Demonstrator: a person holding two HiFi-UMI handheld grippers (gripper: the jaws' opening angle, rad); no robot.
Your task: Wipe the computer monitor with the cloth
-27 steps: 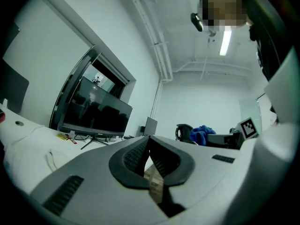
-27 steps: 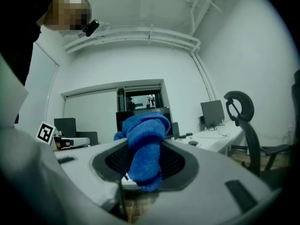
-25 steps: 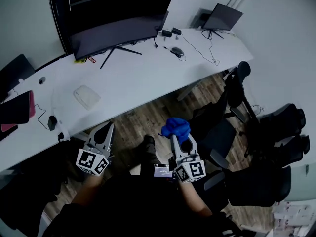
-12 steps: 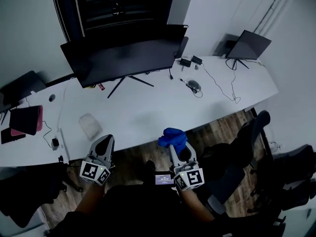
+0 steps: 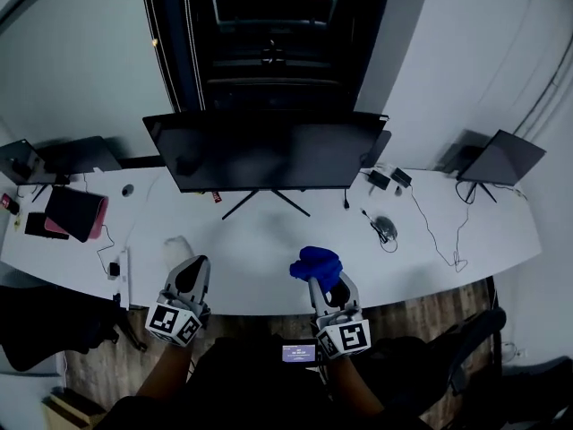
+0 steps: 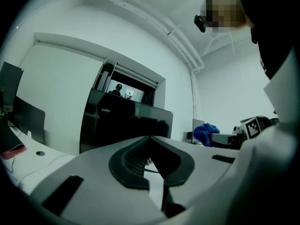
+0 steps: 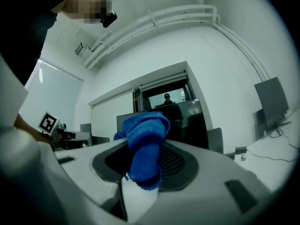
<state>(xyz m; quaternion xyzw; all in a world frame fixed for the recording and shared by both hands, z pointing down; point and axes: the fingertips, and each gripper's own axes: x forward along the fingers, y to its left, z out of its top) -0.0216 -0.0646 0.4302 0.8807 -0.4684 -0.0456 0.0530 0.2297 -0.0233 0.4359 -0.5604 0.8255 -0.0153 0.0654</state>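
Observation:
A wide dark monitor stands on its stand at the back of the white desk, straight ahead of me. My right gripper is shut on a bunched blue cloth over the desk's front edge, well short of the screen. In the right gripper view the cloth bulges up between the jaws, with the monitor beyond it. My left gripper is shut and holds nothing, level with the right one. Its closed tip points at the monitor; the cloth shows to the right.
A second, smaller screen stands at the desk's right end, with a mouse and cables near it. A dark and pink device and another screen sit at the left. A clear plastic item lies ahead of the left gripper.
The view has swung up and squared to the desk. Both grippers, earlier over the floor in front of it, now reach over its front edge. The cloth stays held.

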